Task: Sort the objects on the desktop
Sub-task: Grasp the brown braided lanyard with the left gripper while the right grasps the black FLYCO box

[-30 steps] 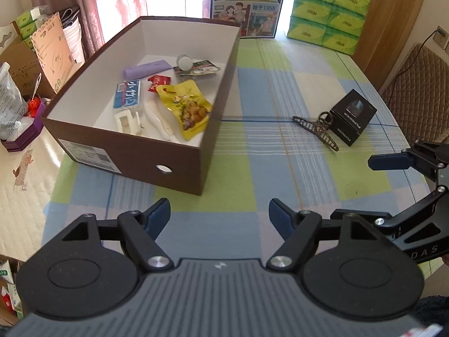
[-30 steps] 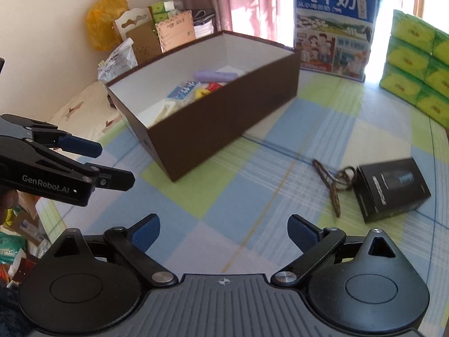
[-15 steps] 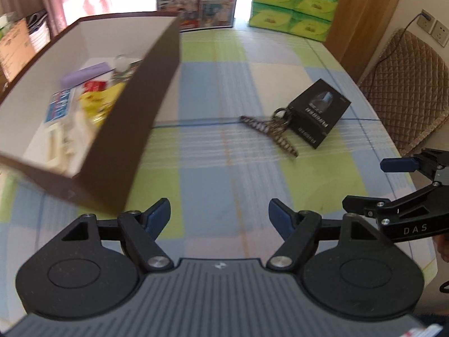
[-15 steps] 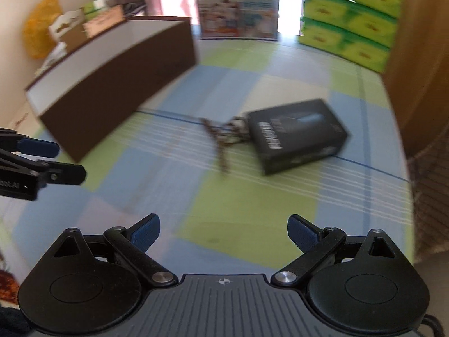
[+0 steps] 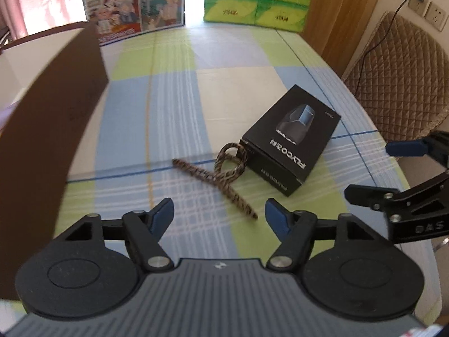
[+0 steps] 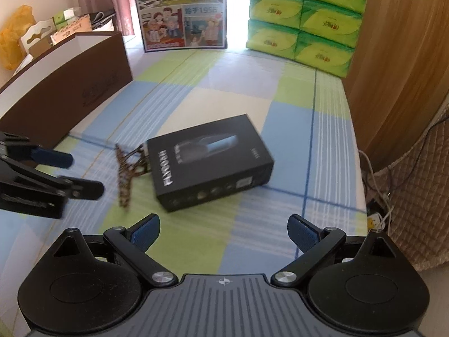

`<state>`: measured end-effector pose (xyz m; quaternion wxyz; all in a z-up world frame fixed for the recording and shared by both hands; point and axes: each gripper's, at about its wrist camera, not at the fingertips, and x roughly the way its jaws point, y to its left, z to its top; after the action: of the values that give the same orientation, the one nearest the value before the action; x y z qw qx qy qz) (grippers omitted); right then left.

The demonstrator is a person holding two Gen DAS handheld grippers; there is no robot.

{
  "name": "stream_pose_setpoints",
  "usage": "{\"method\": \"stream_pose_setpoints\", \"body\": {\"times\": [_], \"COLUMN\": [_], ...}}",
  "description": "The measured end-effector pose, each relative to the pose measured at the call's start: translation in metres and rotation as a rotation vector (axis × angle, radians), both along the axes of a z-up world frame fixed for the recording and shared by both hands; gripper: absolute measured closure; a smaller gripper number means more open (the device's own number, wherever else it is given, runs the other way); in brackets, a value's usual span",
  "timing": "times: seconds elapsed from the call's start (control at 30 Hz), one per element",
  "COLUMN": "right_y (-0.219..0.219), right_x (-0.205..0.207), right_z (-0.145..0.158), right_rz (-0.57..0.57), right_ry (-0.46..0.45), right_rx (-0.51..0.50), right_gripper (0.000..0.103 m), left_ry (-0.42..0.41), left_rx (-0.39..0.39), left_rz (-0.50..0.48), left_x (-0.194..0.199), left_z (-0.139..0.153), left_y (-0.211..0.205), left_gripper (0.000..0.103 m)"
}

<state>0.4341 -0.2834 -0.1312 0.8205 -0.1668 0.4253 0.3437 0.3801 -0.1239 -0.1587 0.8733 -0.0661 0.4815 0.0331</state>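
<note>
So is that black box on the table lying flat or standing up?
Lying flat. The black box rests on a broad face on the checked tablecloth, its printed top facing up, with the patterned hair clip beside it.

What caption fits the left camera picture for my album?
Left tool, closing on nothing, nears a hair clip beside a black box.

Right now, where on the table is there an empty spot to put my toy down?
The checked cloth lies bare between the brown box, the milk poster and the green tissue packs. Another bare patch sits before the right gripper. It is crowded where the hair clip touches the black box, with the left gripper closing nearby.
</note>
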Motion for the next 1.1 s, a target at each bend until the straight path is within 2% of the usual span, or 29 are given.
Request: {"method": "stream_pose_setpoints", "body": {"times": [0.13,0.2,0.27,0.37,0.4,0.47,0.57,0.77,0.87,1.0,1.1], "right_y": [0.001,0.004,0.007,0.015,0.018,0.024,0.034,0.052,0.057,0.060,0.059], "right_x": [0.017,0.026,0.034,0.046,0.050,0.059,0.072,0.097,0.091,0.068,0.046], "right_z": [0.001,0.002,0.002,0.000,-0.001,-0.004,-0.009,-0.028,-0.030,-0.029,-0.029], "right_rz": [0.001,0.003,0.005,0.013,0.016,0.019,0.040,0.132,0.272,0.490,0.617], "right_ry": [0.000,0.002,0.005,0.006,0.006,0.010,0.045,0.099,0.082,0.068,0.055], "right_rx": [0.020,0.037,0.051,0.061,0.064,0.083,0.123,0.118,0.123,0.123,0.116], "right_gripper": [0.008,0.008,0.008,0.008,0.008,0.008,0.008,0.008,0.011,0.021,0.022], "left_ry": [0.029,0.039,0.051,0.058,0.054,0.052,0.057,0.073,0.089,0.098,0.109], "left_rx": [0.018,0.017,0.024,0.053,0.052,0.071,0.062,0.087,0.106,0.098,0.094], "left_rz": [-0.014,-0.016,-0.015,-0.011,-0.006,0.011,0.042,0.079,0.087,0.086,0.082], "left_x": [0.024,0.033,0.041,0.047,0.048,0.047,0.043,0.025,0.017,0.003,-0.007], "left_z": [-0.016,-0.022,-0.029,-0.037,-0.037,-0.038,-0.037,-0.035,-0.034,-0.032,-0.030], "left_y": [-0.005,-0.006,-0.005,-0.002,0.000,0.006,0.020,0.044,0.051,0.058,0.062], "left_gripper": [0.043,0.049,0.061,0.074,0.086,0.098,0.098,0.098,0.098,0.097,0.097]}}
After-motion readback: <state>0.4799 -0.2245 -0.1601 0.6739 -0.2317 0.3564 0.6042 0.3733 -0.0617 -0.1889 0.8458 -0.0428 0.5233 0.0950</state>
